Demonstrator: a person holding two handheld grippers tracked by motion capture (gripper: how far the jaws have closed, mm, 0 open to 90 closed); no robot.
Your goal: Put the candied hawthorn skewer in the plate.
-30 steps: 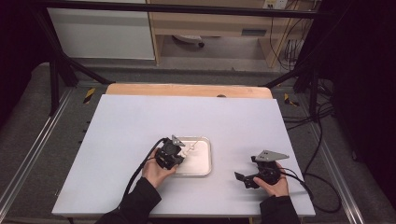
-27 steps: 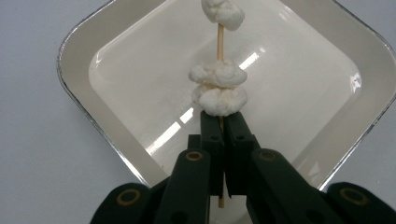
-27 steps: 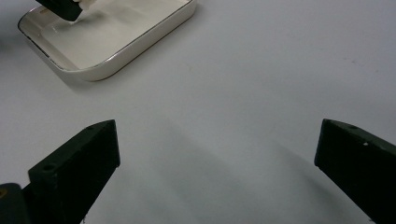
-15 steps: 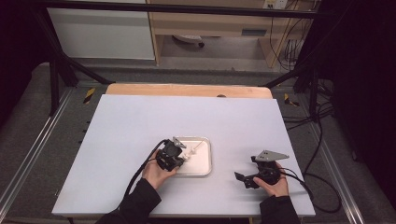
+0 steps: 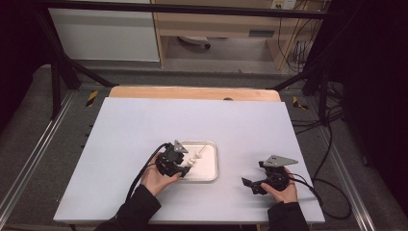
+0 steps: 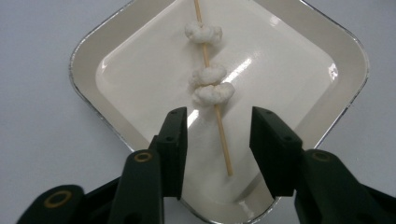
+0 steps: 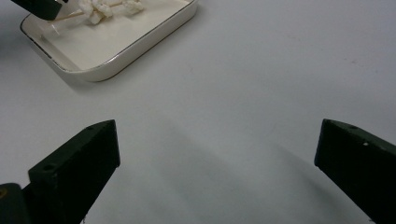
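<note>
Your skewer [image 6: 215, 119] lies flat in the white tray [image 6: 84, 60], a thin pale wooden stick running along the tray's length; three small white lumps [image 6: 209, 83] are threaded on it, puffy and irregular, one set apart toward the far end and two pressed together nearer you; the near stretch of the stick is bare and ends short of the tray's near corner. The tray is shallow, square with rounded corners, with a glossy floor and a thin metallic edge; it sits on the pale table [image 5: 250, 125], near the front and a little left of centre in the high view.

Your left gripper [image 6: 218, 135] hangs over the tray's near corner, jaws partly open, one on each side of the bare stick; neither jaw touches it, and they hold nothing; the stick lies nearer the middle of the gap than either jaw. In the high view that gripper [image 5: 180, 165] sits at the tray's left edge with your hand [image 5: 156, 178] behind it.

Your right gripper [image 7: 217, 149] is low over bare table, well to the right of the tray, jaws spread wide and empty; its own view catches the tray [image 7: 140, 44] and the lumps at the upper left; the high view shows it [image 5: 250, 184] near the table's front edge, pointing left.
</note>
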